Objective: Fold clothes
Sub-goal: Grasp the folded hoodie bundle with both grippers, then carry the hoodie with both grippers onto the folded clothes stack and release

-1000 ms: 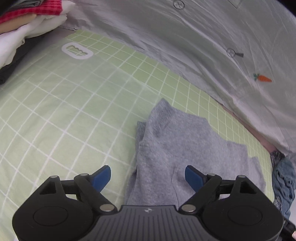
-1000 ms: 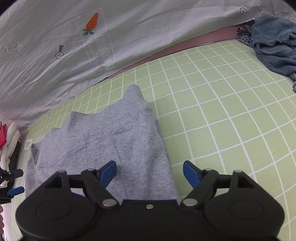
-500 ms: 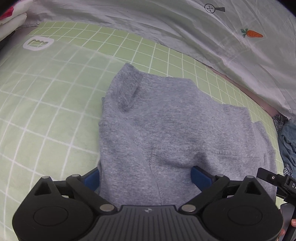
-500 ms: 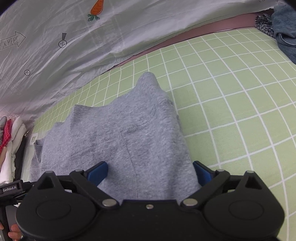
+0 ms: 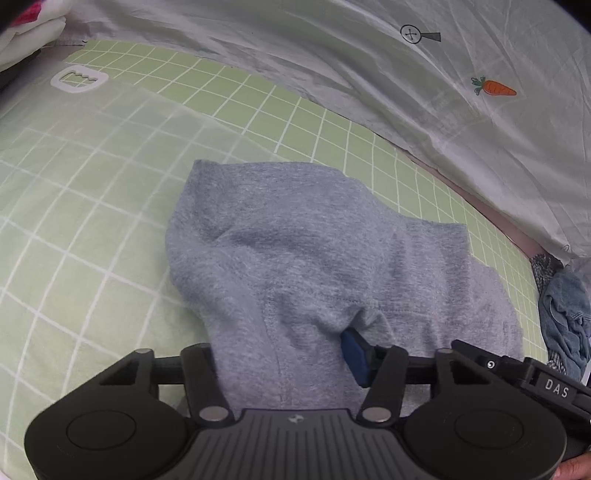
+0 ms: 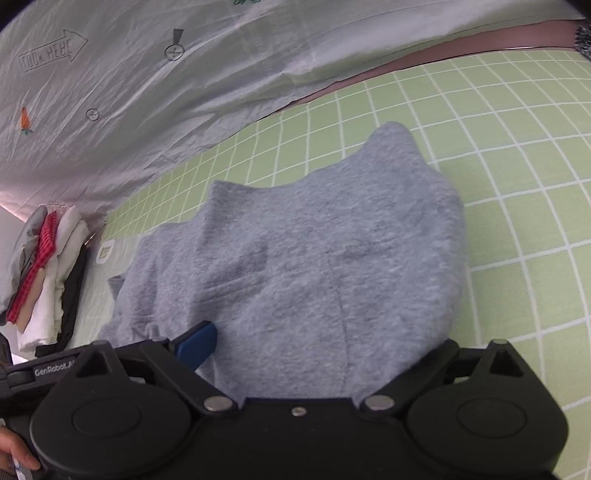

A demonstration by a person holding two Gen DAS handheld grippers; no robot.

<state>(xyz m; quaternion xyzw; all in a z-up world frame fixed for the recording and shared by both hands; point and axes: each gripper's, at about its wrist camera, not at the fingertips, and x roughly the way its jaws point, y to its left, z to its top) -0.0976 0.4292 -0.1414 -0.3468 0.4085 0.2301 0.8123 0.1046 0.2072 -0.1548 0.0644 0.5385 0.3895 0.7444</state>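
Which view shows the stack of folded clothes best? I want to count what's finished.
The right wrist view: the stack of folded clothes stands at the left edge, showing separate grey, red, white and dark layers. The left wrist view catches only a white and red corner at top left.

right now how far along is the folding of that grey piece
Done: a stack of folded clothes sits at the far end of the green checked sheet. In hand: the left gripper and right gripper each have the near edge of the grey garment bunched between their fingers, apparently gripped. Left: it is not yet a tidy fold, and a denim item lies unfolded at the side.
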